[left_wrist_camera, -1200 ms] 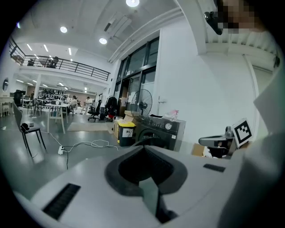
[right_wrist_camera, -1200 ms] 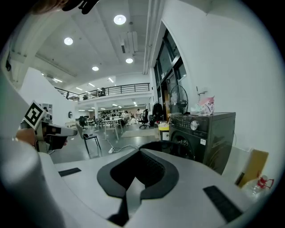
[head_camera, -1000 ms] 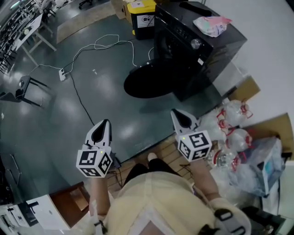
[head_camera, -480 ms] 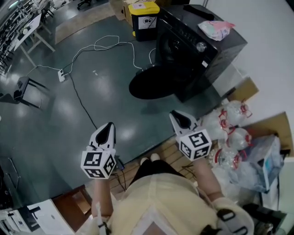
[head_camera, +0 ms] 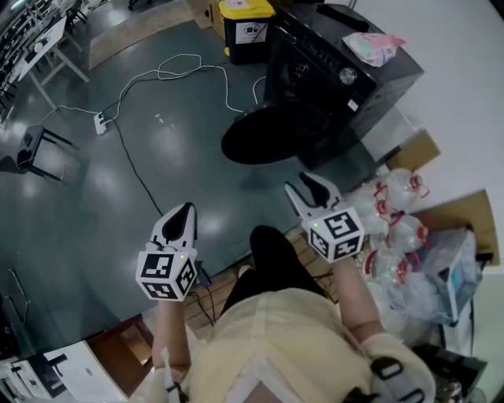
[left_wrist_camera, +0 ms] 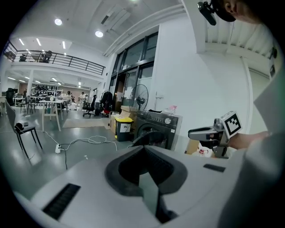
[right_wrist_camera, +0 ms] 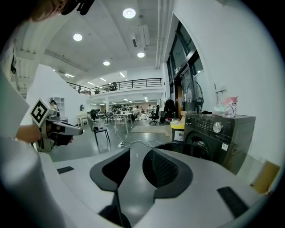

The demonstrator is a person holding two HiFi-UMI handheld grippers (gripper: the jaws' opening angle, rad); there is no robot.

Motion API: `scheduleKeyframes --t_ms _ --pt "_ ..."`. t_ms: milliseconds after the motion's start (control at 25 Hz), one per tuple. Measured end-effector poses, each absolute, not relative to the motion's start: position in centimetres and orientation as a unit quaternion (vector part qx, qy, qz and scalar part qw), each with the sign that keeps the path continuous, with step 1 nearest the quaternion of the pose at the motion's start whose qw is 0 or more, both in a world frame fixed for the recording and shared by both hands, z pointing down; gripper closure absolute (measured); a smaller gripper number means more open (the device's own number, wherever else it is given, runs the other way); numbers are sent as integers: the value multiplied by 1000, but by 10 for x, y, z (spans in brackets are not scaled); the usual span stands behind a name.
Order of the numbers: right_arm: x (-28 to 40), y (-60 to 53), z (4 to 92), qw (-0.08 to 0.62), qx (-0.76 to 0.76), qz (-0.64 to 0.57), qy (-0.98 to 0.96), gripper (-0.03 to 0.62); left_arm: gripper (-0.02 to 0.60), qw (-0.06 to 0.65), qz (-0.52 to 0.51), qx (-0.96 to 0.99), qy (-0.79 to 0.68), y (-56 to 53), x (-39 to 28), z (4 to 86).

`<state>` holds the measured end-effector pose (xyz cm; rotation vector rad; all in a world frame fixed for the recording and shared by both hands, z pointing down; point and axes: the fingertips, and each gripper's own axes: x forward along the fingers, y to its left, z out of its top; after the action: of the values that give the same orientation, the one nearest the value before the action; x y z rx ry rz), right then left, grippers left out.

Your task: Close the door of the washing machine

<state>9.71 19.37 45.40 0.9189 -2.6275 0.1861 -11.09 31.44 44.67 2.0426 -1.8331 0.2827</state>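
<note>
Hanging wide open well ahead of both sets of fingertips, the washing machine door (head_camera: 268,135) needs closing: right gripper (head_camera: 303,185) jaws just opening on nothing, left gripper (head_camera: 186,209) pinched together, empty.

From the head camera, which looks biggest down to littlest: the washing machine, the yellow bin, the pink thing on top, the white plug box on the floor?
1. washing machine
2. yellow-lidded bin, cut off at the picture's top edge
3. pink bundle on the machine
4. white power strip, clearly smallest
</note>
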Motion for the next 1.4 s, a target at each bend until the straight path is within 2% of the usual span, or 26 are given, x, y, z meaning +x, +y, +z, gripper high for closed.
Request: scheduleKeyframes --t_ms 360,760,1000,1400 --pt "61 132 456 214 294 1 -932 420 577 196 92 718 -661 261 -122 451" --pt "36 26 481 257 254 -31 -932 419 577 190 80 718 -665 151 -128 463" --pt "20 -25 502 315 200 -68 -925 418 577 201 66 701 -681 96 -141 462" --pt "20 -61 543 386 101 -104 -911 419 577 232 62 665 -707 40 -138 464"
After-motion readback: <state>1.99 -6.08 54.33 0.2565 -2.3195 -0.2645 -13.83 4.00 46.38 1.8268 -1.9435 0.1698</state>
